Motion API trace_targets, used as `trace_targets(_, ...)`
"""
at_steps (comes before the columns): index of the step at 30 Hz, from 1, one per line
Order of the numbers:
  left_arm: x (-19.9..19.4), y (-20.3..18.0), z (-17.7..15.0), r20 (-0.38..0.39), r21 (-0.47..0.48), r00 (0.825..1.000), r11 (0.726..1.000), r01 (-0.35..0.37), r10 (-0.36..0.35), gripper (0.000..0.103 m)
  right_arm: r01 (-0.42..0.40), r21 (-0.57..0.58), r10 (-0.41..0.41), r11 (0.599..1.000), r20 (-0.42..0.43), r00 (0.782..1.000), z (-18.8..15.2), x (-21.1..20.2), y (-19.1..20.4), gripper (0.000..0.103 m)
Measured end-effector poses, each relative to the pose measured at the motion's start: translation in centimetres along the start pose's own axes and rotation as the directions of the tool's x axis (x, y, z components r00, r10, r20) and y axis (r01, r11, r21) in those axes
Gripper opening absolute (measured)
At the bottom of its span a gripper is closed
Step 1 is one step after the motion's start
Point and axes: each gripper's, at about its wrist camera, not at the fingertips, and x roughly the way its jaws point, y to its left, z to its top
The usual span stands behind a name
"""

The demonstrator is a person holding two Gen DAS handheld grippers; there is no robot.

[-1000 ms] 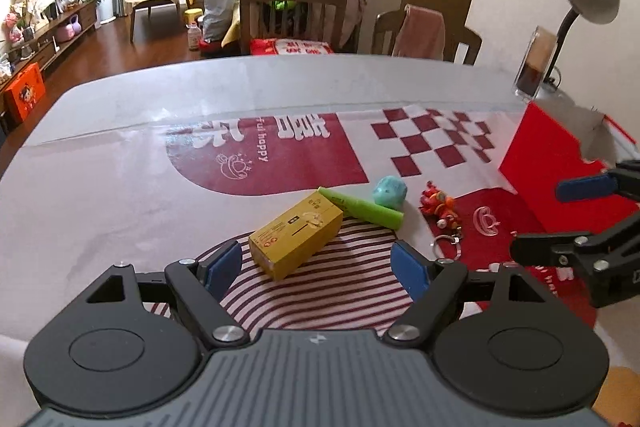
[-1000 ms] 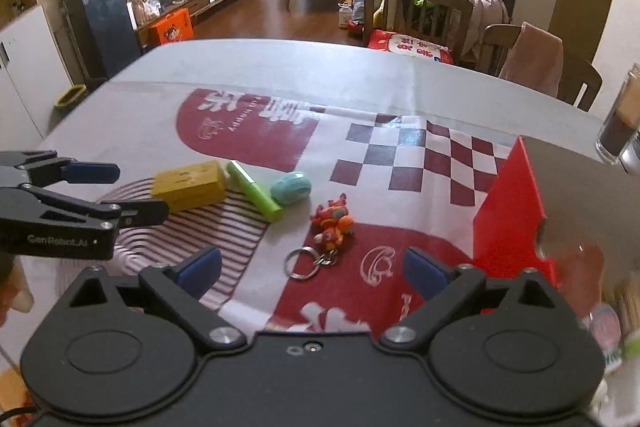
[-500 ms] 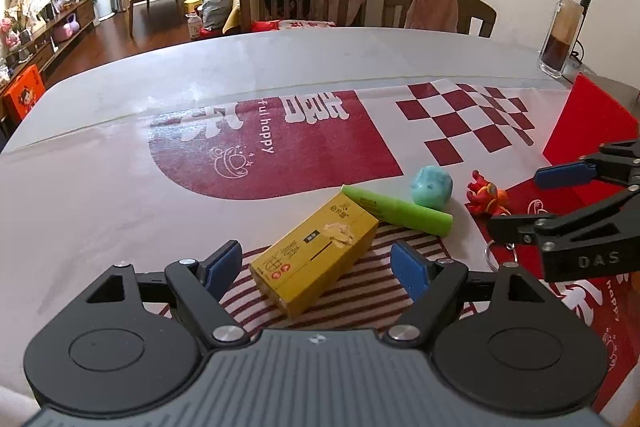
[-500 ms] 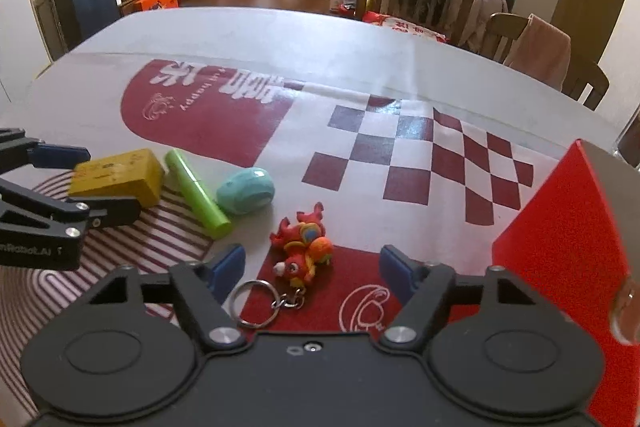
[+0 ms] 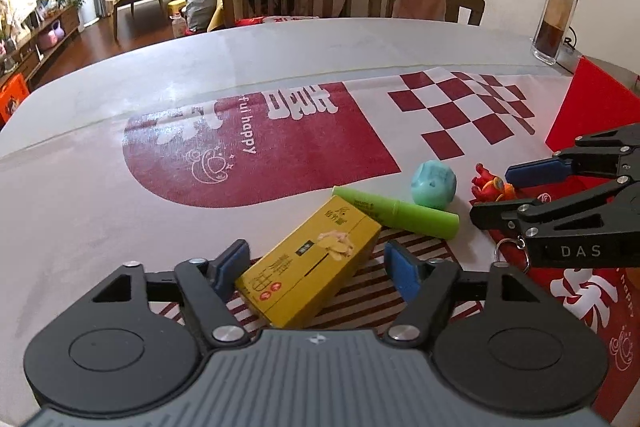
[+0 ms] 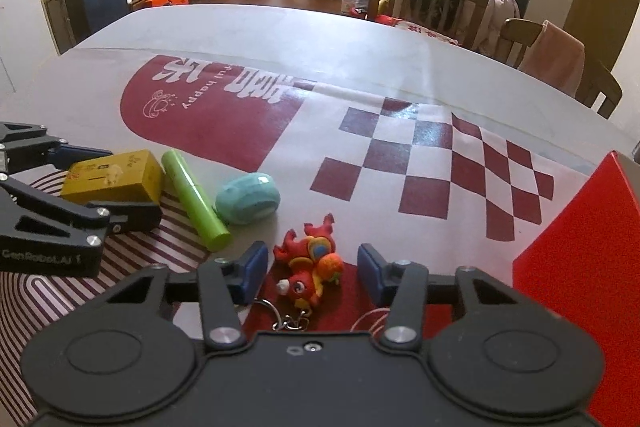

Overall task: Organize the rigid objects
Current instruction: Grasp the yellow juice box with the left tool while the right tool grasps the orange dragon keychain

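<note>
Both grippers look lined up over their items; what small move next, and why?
Probably close the left gripper on the yellow box: its open jaws already straddle the box. The right gripper likewise brackets the red keychain toy.

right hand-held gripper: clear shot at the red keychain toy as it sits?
Probably yes. The right hand-held gripper is open, with the red keychain toy lying between its fingers on the mat. The green tube and teal pod lie off to the left, apart.
</note>
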Motion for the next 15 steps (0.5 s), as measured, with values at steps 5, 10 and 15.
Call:
trace_targets(5,-0.2,-0.4,0.1,0.001,0.006,1.000,1.000,-0.009,0.009,0.051,-0.007,0.000,0.007,1.000,0.002,1.000,0.1,0.0,0.2,0.040)
trace_targets(10,-0.5,-0.8,0.2,-0.005,0.017,1.000,1.000,-0.003,0.004,0.034,0.014,-0.009,-0.014,1.000,-0.006,1.000,0.2,-0.1,0.6,0.037)
trace_targets(15,-1.5,-1.4,0.4,0.003,0.014,1.000,1.000,-0.012,0.012,0.030,0.031,-0.005,-0.031,0.999,0.007,0.999,0.1,-1.2,0.7,0.037)
